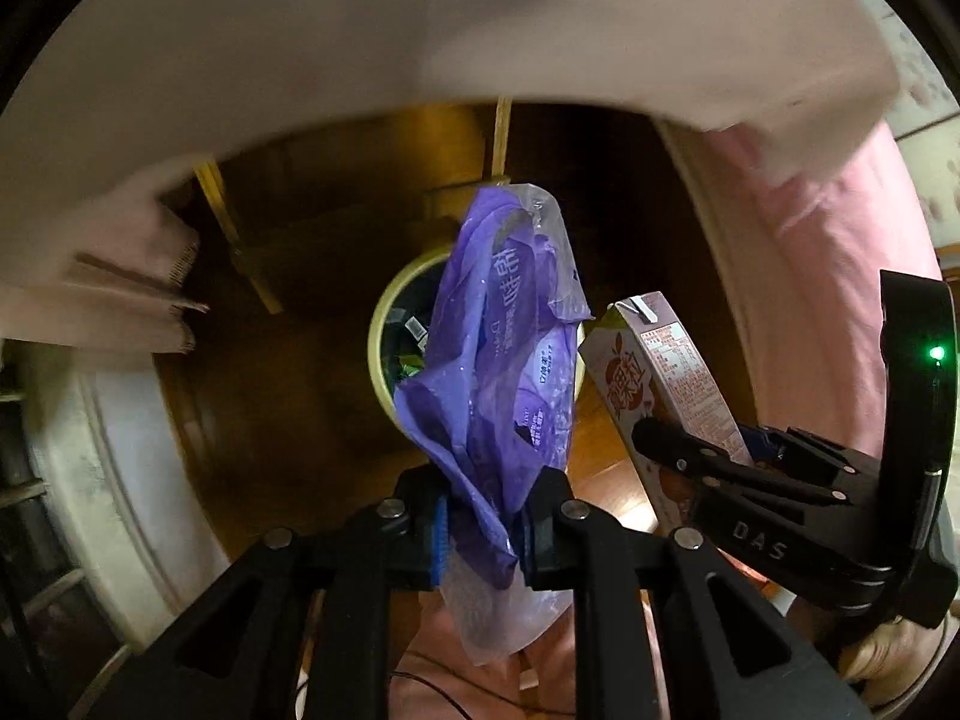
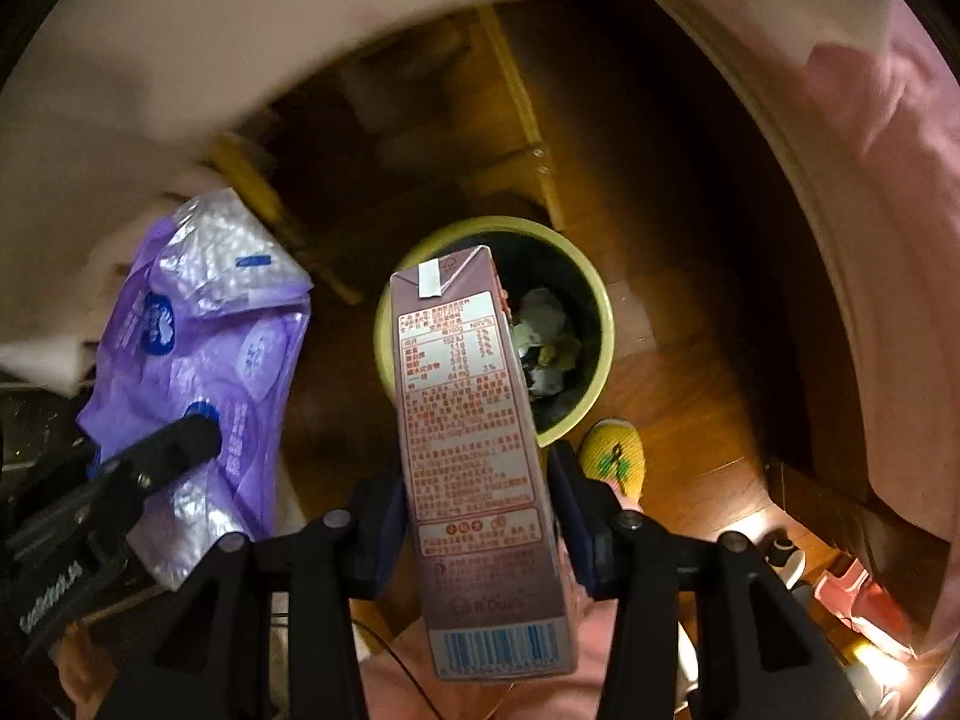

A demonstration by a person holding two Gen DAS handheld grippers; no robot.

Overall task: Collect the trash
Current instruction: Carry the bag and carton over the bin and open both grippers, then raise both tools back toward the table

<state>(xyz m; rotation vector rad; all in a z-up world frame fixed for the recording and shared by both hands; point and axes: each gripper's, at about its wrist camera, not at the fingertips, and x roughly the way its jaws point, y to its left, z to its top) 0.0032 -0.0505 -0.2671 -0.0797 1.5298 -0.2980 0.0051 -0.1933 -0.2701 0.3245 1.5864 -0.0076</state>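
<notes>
Between left gripper (image 1: 483,531) pads: crumpled purple plastic wrapper (image 1: 504,360), pinched at mid-length, jaws nearly together, film bunched in the gap, one loose end sticking out ahead of the fingers, other end hanging back toward the camera. Between right gripper (image 2: 480,525) pads: pink drink carton (image 2: 468,432), long axis along the fingers, barcode end toward the camera, folded top end pointing away; left pad flush on the carton side, a sliver of gap visible at the right pad, so contact on that side hard to call. Both tools angled steeply down, side by side, each visible in the other's view. Directly below both: round trash bin (image 2: 603,324) with pale green rim and dark liner, already holding crumpled paper and wrappers; carton tip overlapping the bin's left half in right view, wrapper covering most of the bin mouth in left view. Around bin: dark wood floor (image 2: 678,396), wooden furniture legs (image 2: 522,102) behind. Near bin, toward the camera in right view: yellow slipper (image 2: 615,459) on a foot. Framing upper edges of both views: pale cloth draped overhead, pink fabric (image 1: 840,300) on the right side. Motion blur on the cloth.
</notes>
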